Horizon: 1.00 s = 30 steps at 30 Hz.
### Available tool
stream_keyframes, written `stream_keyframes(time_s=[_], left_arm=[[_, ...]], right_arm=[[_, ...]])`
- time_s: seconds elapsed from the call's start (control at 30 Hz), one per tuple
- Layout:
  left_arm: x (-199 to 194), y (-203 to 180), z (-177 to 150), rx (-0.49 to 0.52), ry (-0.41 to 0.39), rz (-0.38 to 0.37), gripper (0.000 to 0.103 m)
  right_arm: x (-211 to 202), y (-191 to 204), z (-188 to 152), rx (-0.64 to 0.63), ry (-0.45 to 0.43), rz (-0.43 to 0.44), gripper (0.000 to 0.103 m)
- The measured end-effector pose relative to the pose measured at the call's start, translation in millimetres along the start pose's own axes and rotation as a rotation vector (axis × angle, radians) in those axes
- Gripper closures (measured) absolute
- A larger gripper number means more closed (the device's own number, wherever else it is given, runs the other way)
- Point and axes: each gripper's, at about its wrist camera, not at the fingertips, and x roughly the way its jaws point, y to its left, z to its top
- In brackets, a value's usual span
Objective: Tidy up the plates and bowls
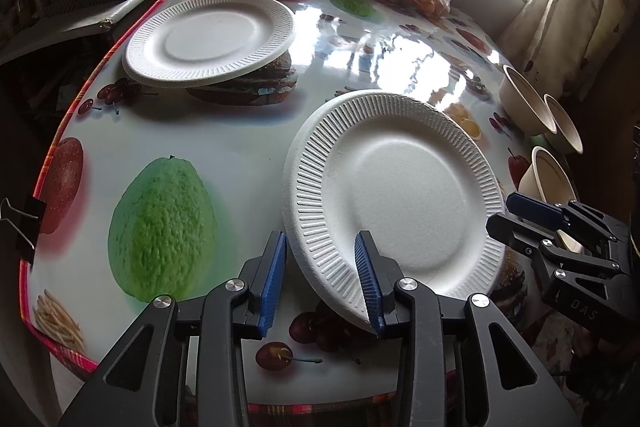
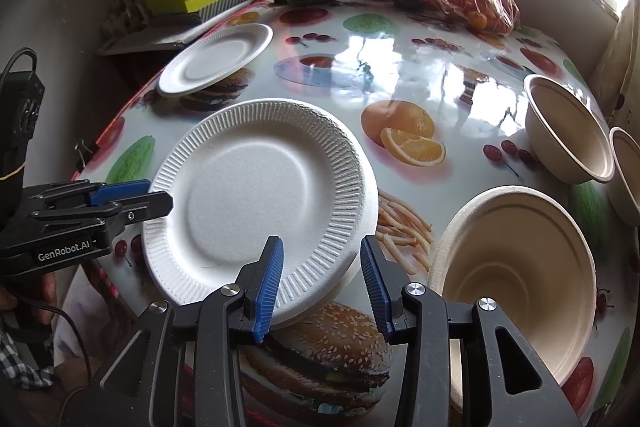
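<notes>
Foam plate [image 1: 396, 183] rim between spread left gripper [image 1: 326, 277] fingers; right gripper [image 2: 322, 283] fingers apart too.

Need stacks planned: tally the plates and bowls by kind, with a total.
White foam plates: 2, the near plate and the far plate.
Beige paper bowls: 3, the near bowl, middle bowl and edge bowl.
Total: 5.
</notes>
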Motion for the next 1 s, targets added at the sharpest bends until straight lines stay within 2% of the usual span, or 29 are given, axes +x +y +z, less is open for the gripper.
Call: stream_keyframes(time_s=[0.33,0.57,1.0], left_arm=[[-6.0,2.4,3.7,-0.004,-0.014,-0.006,0.064],[-21.5,10.0,13.4,-0.018,-0.051,-0.002,0.064],[-57.7,62.3,46.2,-0.089,-0.144,0.064,0.064]], right_arm=[[-7.4,0.5,5.4,0.002,-0.019,-0.007,0.057],[-23.3,8.7,20.8,-0.009,-0.058,0.004,0.055],[-30.8,49.0,71.0,-0.056,-0.119,0.069,0.052]])
